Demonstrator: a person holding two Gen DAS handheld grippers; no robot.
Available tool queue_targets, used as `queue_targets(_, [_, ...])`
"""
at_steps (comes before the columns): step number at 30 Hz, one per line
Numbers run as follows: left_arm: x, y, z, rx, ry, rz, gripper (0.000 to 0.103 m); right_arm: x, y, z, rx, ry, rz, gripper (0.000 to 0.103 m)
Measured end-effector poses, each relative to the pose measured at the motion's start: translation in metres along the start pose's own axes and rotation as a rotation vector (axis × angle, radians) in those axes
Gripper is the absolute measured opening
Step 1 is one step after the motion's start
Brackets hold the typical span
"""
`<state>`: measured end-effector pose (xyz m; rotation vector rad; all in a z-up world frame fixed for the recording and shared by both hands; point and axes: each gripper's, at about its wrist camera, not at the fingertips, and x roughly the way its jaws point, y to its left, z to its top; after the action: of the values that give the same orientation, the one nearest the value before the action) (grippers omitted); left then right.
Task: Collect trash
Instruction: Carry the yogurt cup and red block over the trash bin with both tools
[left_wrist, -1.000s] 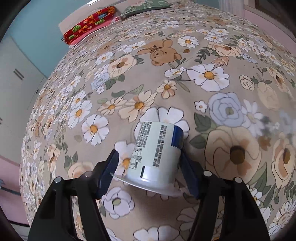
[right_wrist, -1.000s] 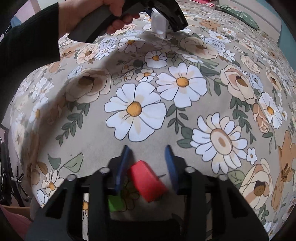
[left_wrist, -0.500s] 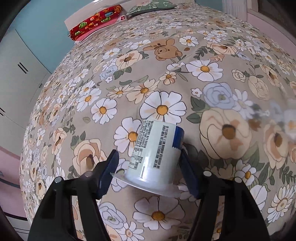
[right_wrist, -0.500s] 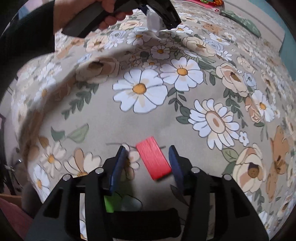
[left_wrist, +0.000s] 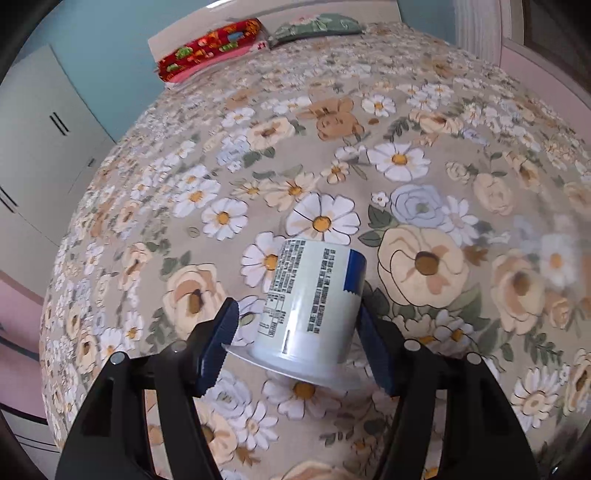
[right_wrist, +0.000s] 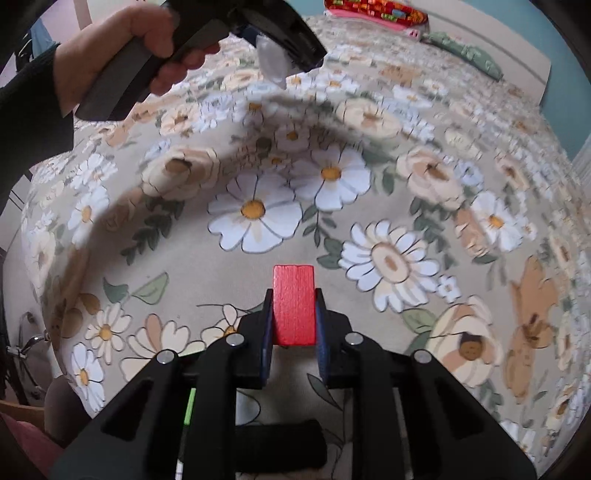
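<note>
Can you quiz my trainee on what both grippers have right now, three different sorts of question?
1. True or false: the right gripper is shut on a red block.
2. What sits between the fingers of the left gripper? A) a glass bottle B) a white plastic cup with printed label C) a spoon
3. Fill in: both grippers are over a floral ____.

Key
1. True; its fingers have just been closing and now press the block's sides.
2. B, the white plastic cup, rim toward the camera.
3. bedspread.
</note>
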<state>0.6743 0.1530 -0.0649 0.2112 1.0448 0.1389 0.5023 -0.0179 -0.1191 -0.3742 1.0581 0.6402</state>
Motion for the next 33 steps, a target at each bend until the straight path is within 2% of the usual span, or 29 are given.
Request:
queue_targets(9, [-0.106,0.017,-0.026,-0.044,-0.081,-0.014,0.066,-0.078,0.012,0.011,-0.006,-0.105,-0.073,0.021])
queue_targets(18, [-0.238,0.02,-0.074,-0.052,-0.172,-0.04,0.066,-0.192,0.035,0.007,-0.016,-0.237,-0.148,0.021])
queue_targets(26, [-0.347,0.002,-0.128,-0.038,-0.272,-0.026,0.066,-0.289,0.061,-0.013,-0.013,-0.348,-0.203,0.021])
queue_targets(33, [-0.409,-0.012,-0.17,-0.02,-0.33,-0.009,0.067,-0.351,0.084,-0.043,0.0,-0.412,-0.231,0.021])
